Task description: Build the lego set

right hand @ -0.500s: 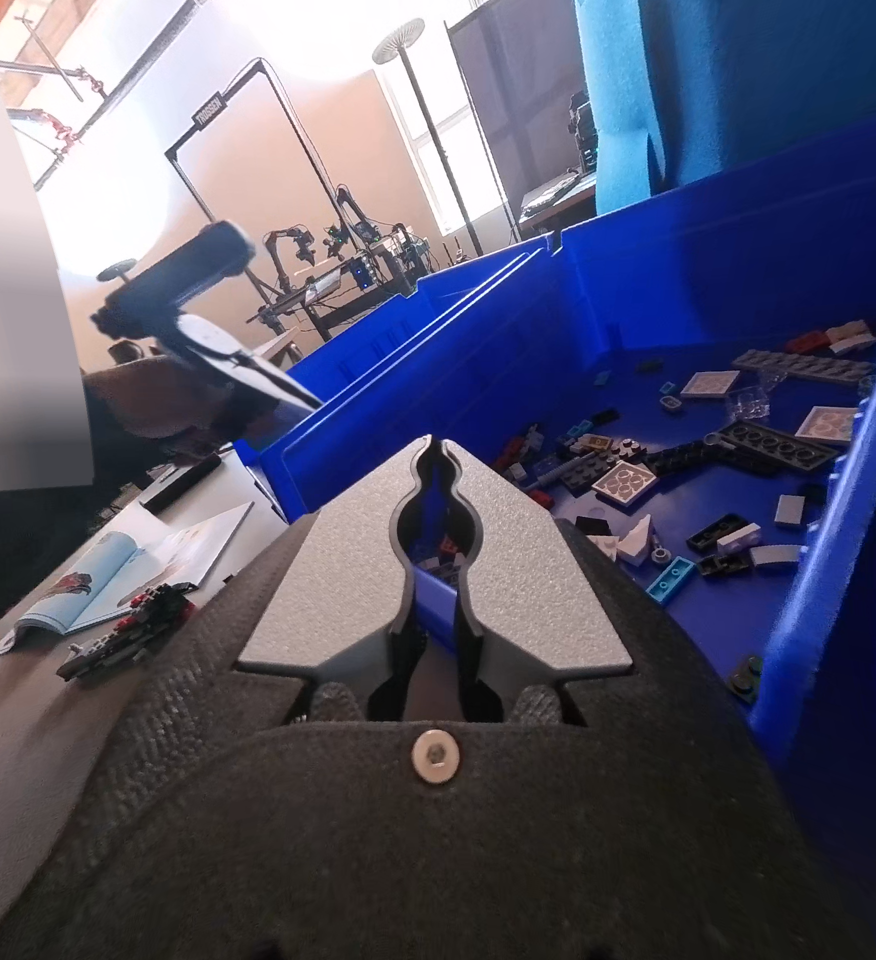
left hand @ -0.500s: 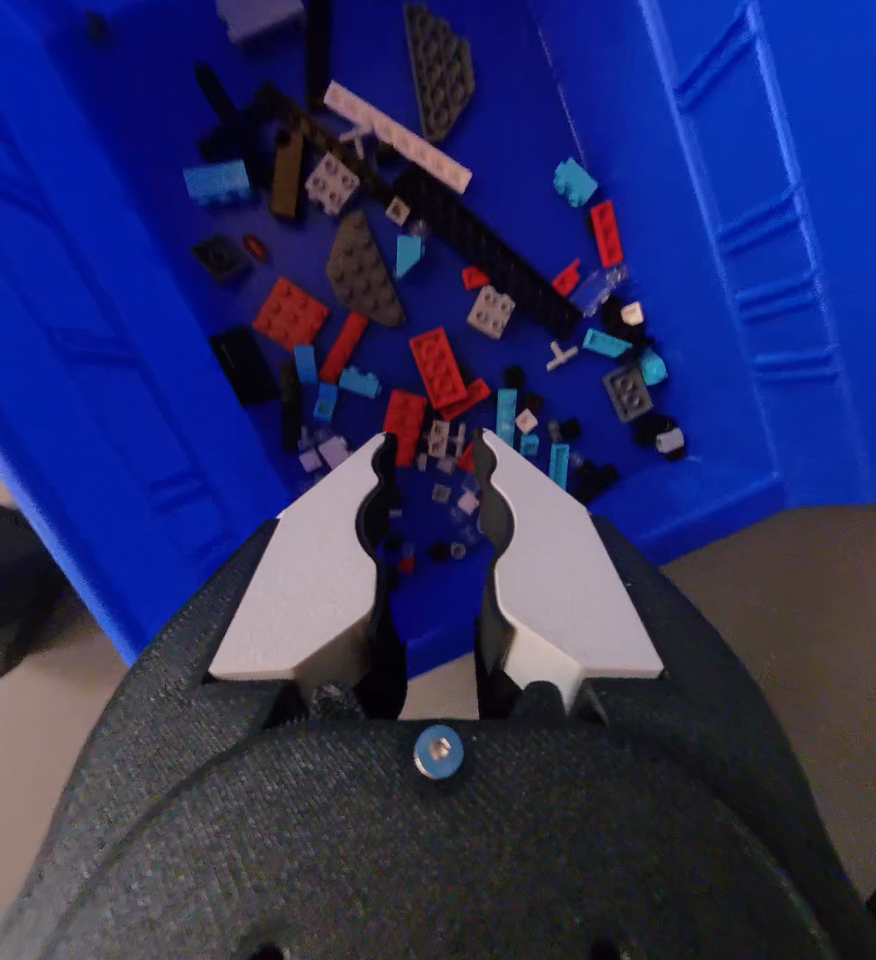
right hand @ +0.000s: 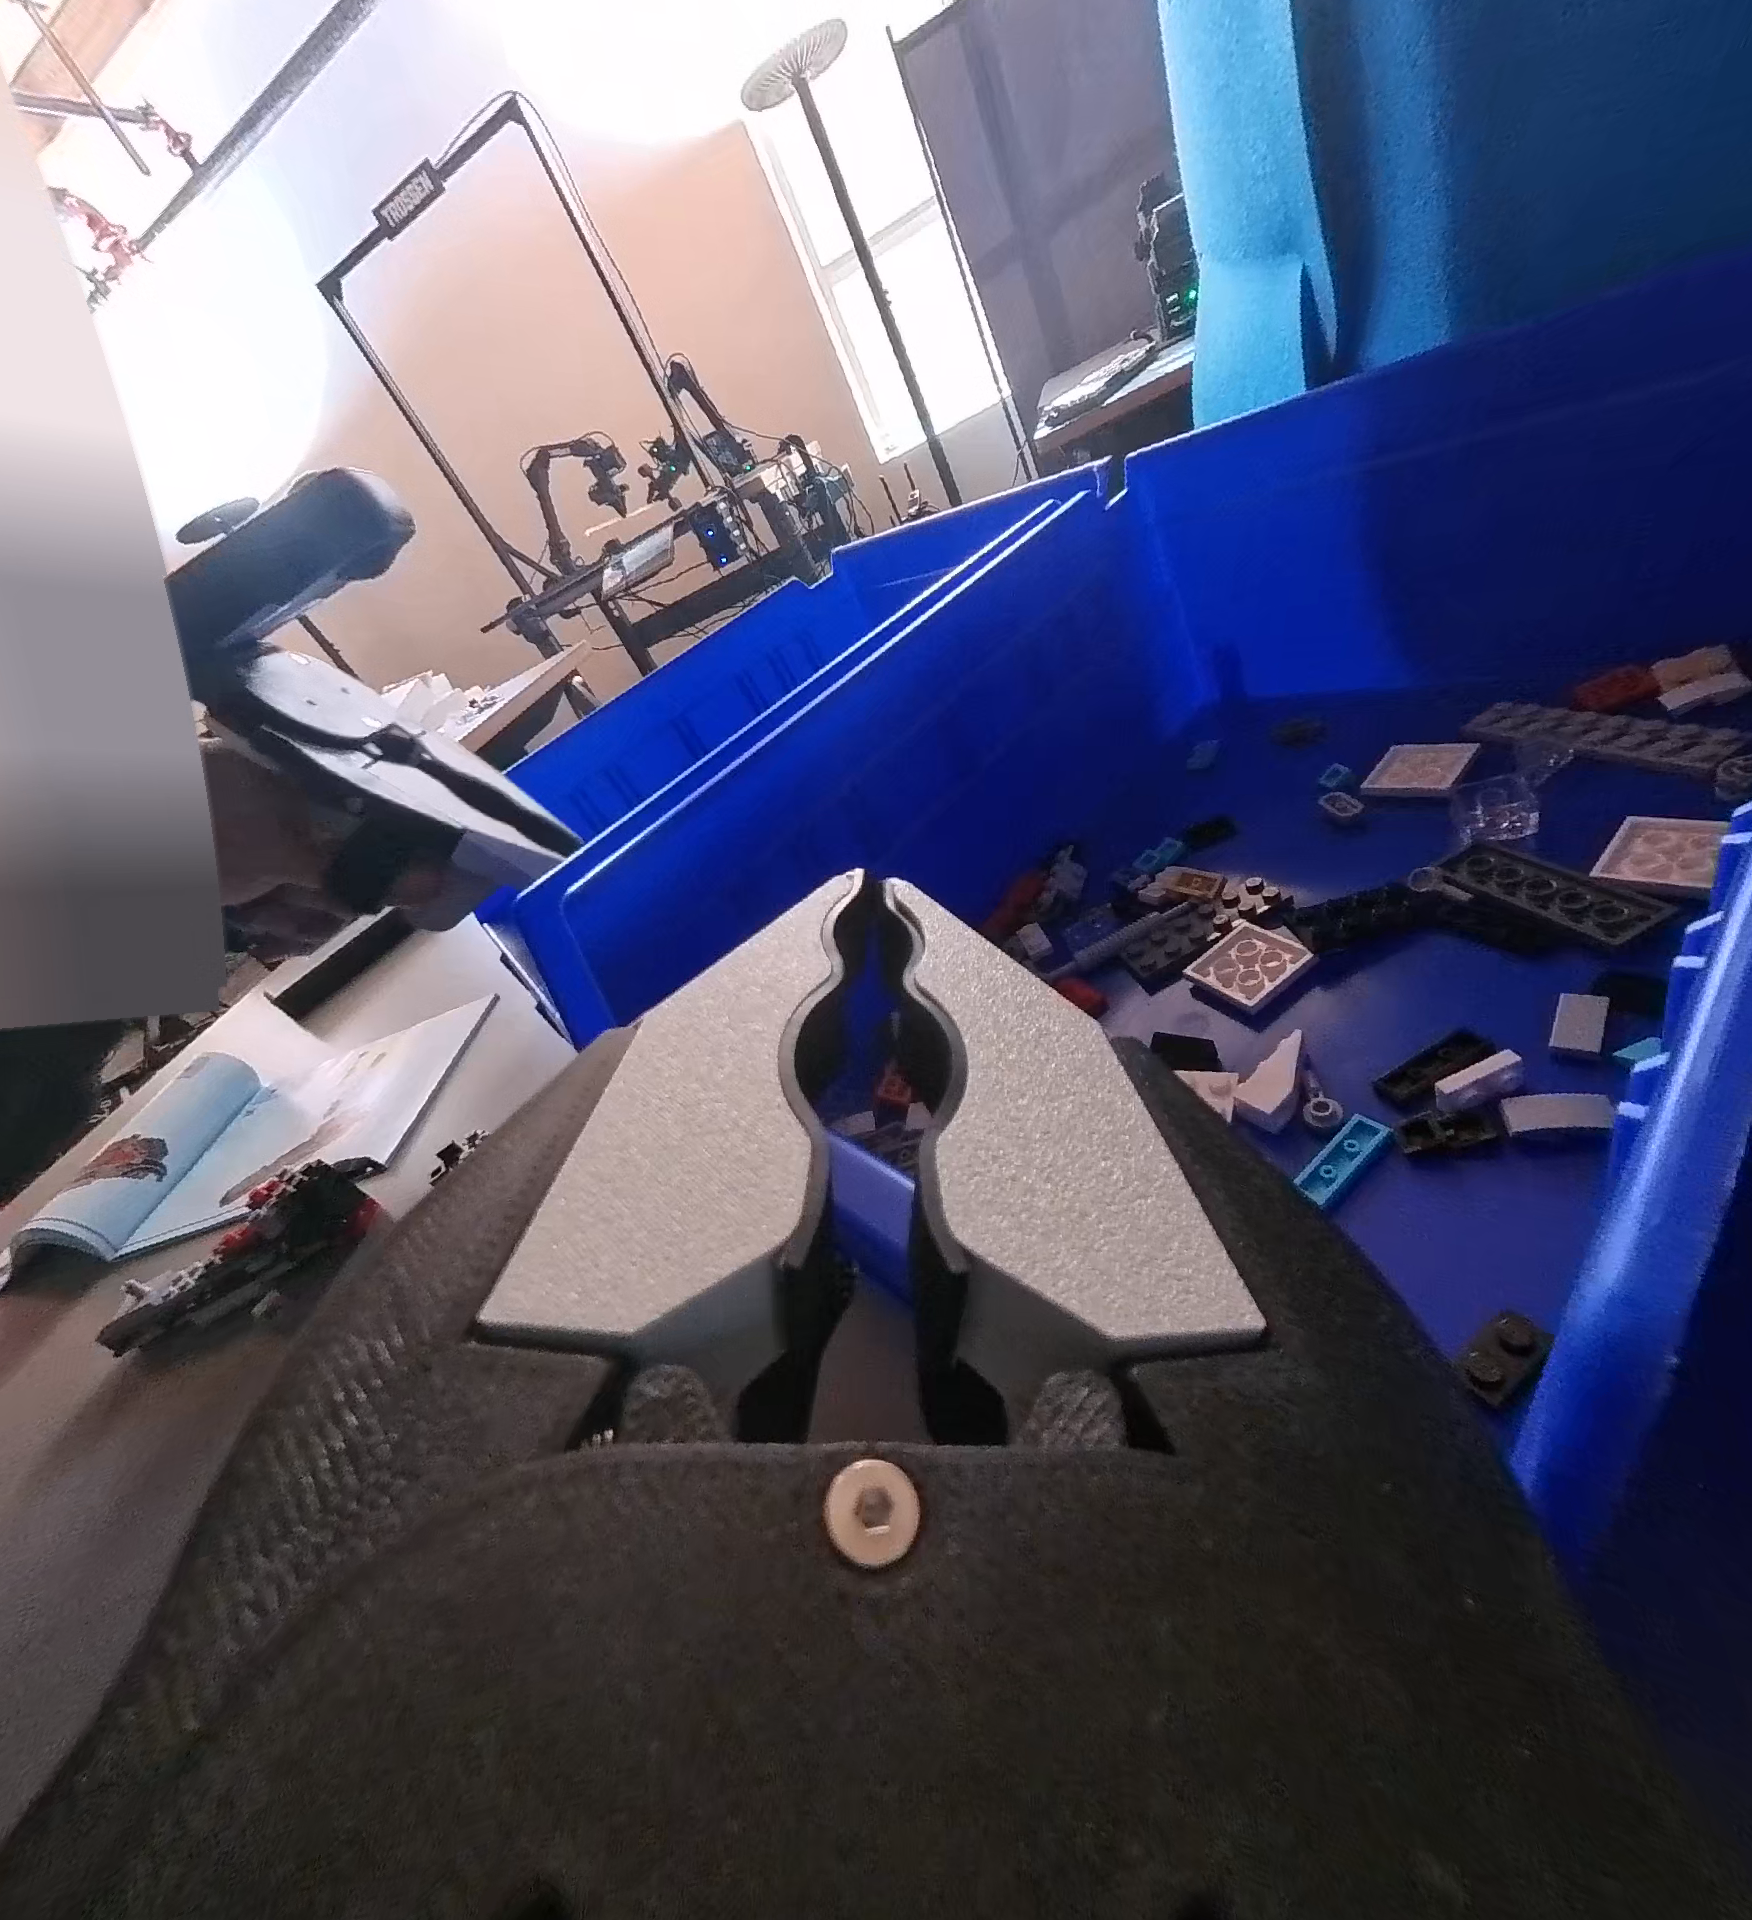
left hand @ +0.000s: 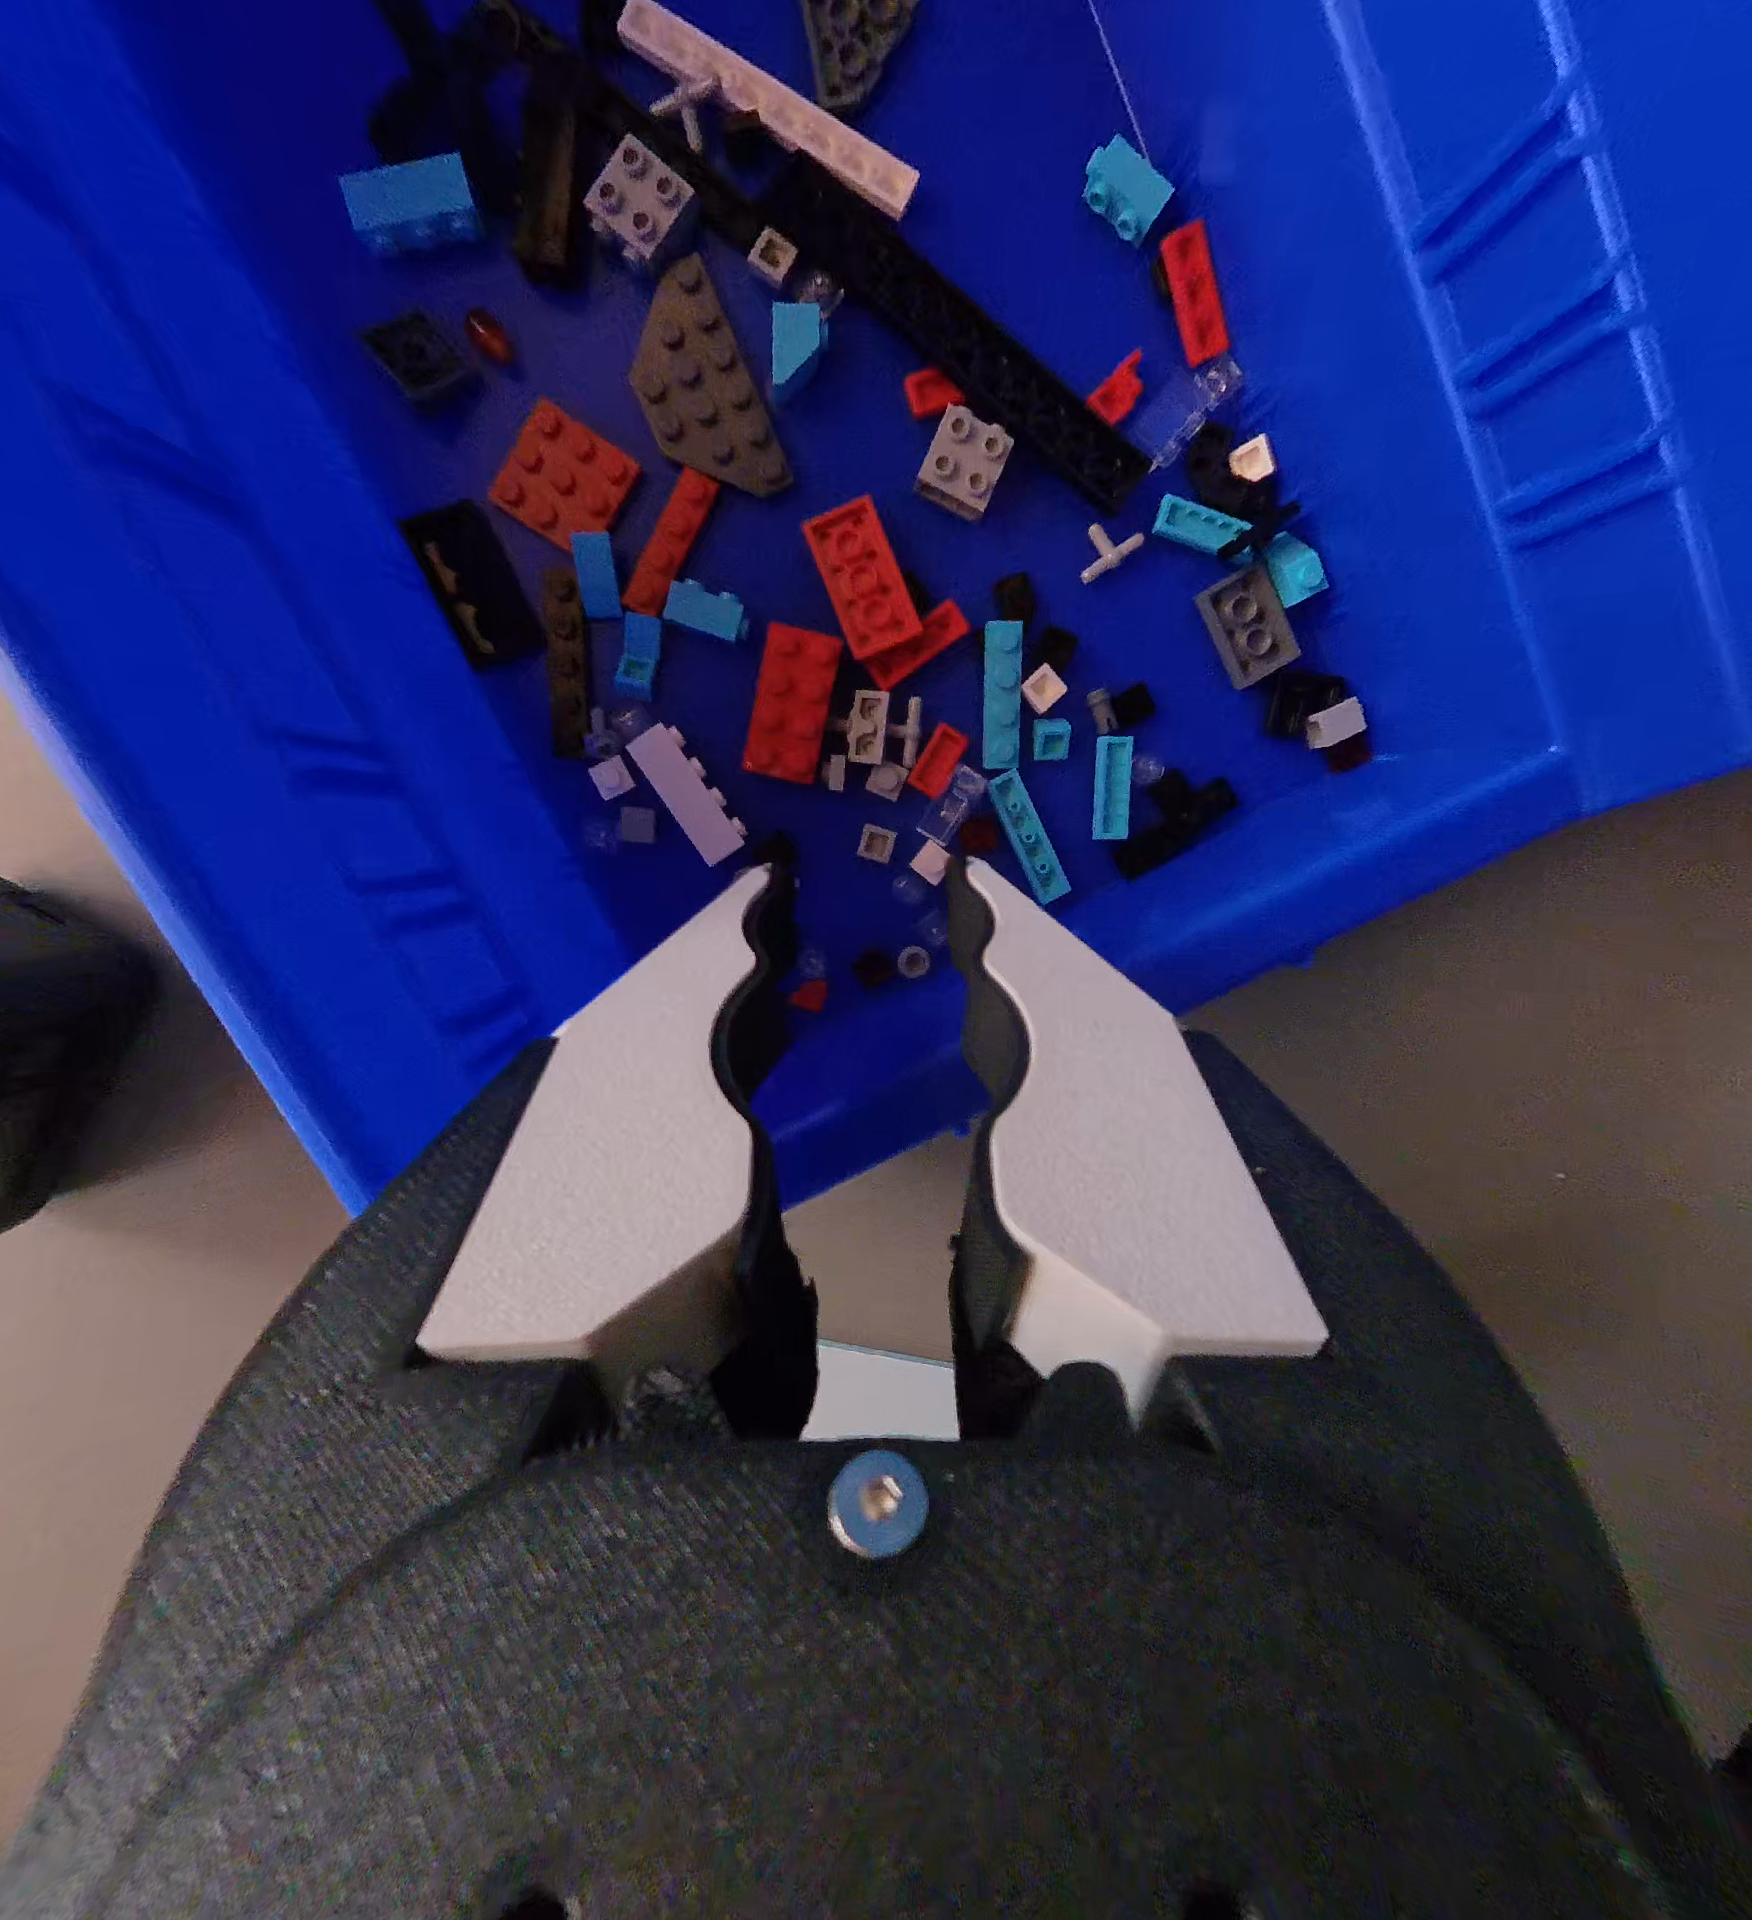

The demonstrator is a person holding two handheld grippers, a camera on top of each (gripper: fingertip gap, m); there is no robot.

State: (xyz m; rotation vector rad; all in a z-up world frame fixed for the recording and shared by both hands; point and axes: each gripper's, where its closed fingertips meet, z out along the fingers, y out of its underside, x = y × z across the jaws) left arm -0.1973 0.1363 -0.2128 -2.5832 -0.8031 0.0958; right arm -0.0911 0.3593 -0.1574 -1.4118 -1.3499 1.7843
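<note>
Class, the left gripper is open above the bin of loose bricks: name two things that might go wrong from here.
1. The small pieces below the left gripper lie crowded in the blue bin, so the jaws might catch several.
2. Clear studs hardly show against the blue and might be missed.

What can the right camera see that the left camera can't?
Only the right wrist view shows the open instruction booklet, the half-built model beside it on the table, the shut right gripper, the square printed tiles in its bin, and the room behind.

Only the left wrist view shows the red plates, the long black plate and the wedge plate.

Both show a blue bin of loose pieces and the open left gripper.
</note>
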